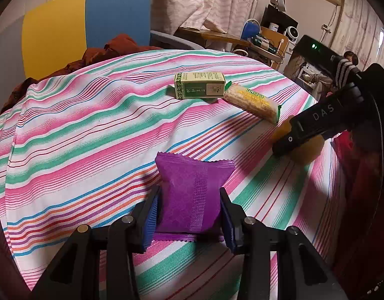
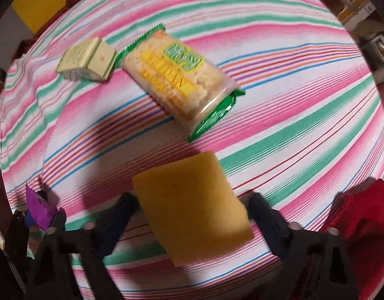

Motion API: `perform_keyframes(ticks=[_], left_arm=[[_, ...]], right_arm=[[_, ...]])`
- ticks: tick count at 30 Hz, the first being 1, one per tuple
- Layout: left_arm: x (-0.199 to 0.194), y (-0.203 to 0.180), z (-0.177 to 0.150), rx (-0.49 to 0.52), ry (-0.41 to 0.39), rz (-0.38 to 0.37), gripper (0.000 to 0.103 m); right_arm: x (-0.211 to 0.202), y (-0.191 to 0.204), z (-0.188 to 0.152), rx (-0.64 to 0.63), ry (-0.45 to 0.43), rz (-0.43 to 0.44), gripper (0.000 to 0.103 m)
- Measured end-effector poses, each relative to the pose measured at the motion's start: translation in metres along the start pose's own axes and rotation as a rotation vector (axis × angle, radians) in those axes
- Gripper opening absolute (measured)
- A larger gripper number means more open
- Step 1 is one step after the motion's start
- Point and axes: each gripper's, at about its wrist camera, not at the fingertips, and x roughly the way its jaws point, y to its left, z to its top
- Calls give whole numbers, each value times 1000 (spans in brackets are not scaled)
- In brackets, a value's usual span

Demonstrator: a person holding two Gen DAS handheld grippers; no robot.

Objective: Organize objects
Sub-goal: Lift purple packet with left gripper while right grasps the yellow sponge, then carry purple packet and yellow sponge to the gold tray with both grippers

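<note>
Pinching a purple crinkle-edged snack packet (image 1: pixel 192 197) upright near the striped tablecloth (image 1: pixel 66 125), the left gripper (image 1: pixel 189 215) grips its sides; the right gripper (image 2: pixel 192 215), spread, straddles a yellow sponge (image 2: pixel 192 207) lying lengthwise near-to-far.

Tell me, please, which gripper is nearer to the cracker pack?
Right. The right gripper straddles the yellow sponge just short of the cracker pack; the left gripper, around the purple packet, sits farther back.

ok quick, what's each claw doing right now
Left claw: closed on the purple packet.
Right claw: open around the yellow sponge, not gripping it yet.
</note>
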Motion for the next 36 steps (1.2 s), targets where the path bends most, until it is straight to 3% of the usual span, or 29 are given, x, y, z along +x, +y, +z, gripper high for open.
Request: perform_keyframes(ticks=[1, 4, 13, 18, 19, 22, 26, 31, 36], left_arm=[[0, 0, 0, 1, 0, 1, 44], [0, -1, 0, 3, 0, 3, 44], [-2, -6, -1, 27, -4, 40, 43], [-8, -5, -4, 20, -3, 66, 41], [-9, -4, -4, 17, 0, 70, 40], [-17, -5, -8, 12, 6, 82, 39], [-32, -4, -13, 2, -4, 89, 39], [-59, -3, -11, -9, -48, 89, 39], [-87, 4, -8, -26, -102, 105, 39]], right_arm=[[-3, 1, -1, -6, -12, -2, 72], [-9, 3, -7, -32, -29, 3, 64], [-19, 15, -28, -13, -70, 186, 63], [-15, 30, -30, -62, -61, 178, 66], [-16, 30, -31, -178, -35, 181, 66], [-15, 24, -30, -171, -26, 205, 69], [-14, 32, -32, -220, -10, 151, 73], [-6, 45, -31, -247, 19, 139, 103], [-4, 54, -33, -294, 22, 62, 103]])
